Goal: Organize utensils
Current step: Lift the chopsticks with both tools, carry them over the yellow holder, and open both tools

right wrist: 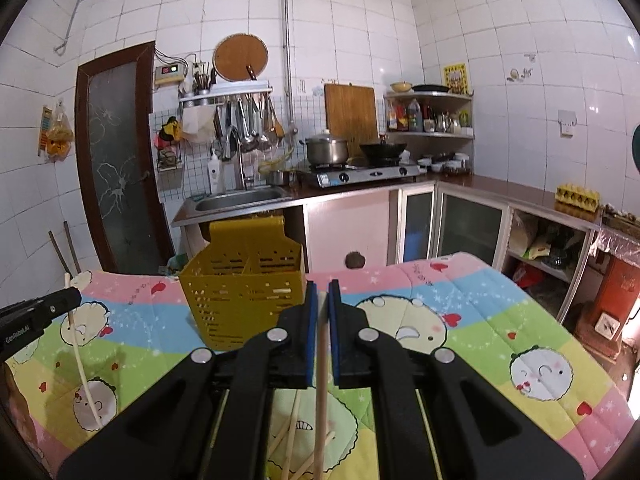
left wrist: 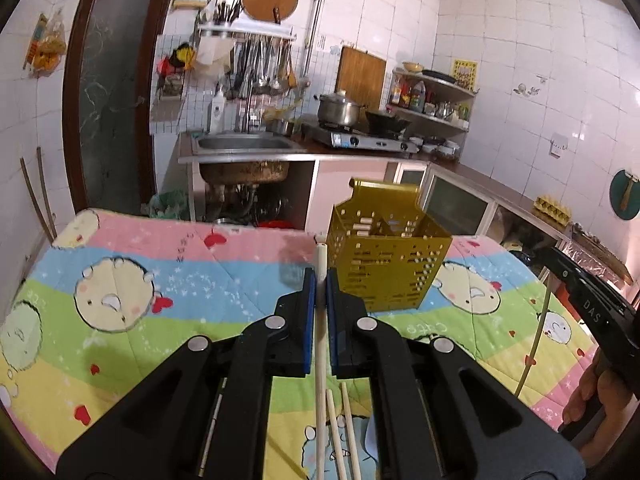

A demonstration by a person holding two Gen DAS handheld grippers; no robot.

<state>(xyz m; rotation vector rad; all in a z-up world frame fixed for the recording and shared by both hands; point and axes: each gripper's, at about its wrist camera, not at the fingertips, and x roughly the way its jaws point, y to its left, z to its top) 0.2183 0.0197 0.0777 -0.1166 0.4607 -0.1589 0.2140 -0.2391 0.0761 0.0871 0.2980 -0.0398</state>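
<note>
Yellow and perforated, the utensil caddy [left wrist: 390,248] is standing on a cartoon-print quilt [left wrist: 160,272] as the left gripper [left wrist: 321,276] and right gripper [right wrist: 322,292] are each clamping one chopstick [left wrist: 320,320]. Loose chopsticks [left wrist: 340,432] are still lying below, so sorting appears unfinished.

Matt wooden chopstick [left wrist: 321,344]; perforated plastic holder [left wrist: 384,264]; quilted cloth [left wrist: 160,280].

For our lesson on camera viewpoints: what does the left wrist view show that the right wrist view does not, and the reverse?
Left only: a hand holding the right gripper's body.
Right only: a red stove on the floor.
Both: the yellow holder on the quilt, loose chopsticks below, and each gripper shut on one chopstick.
</note>
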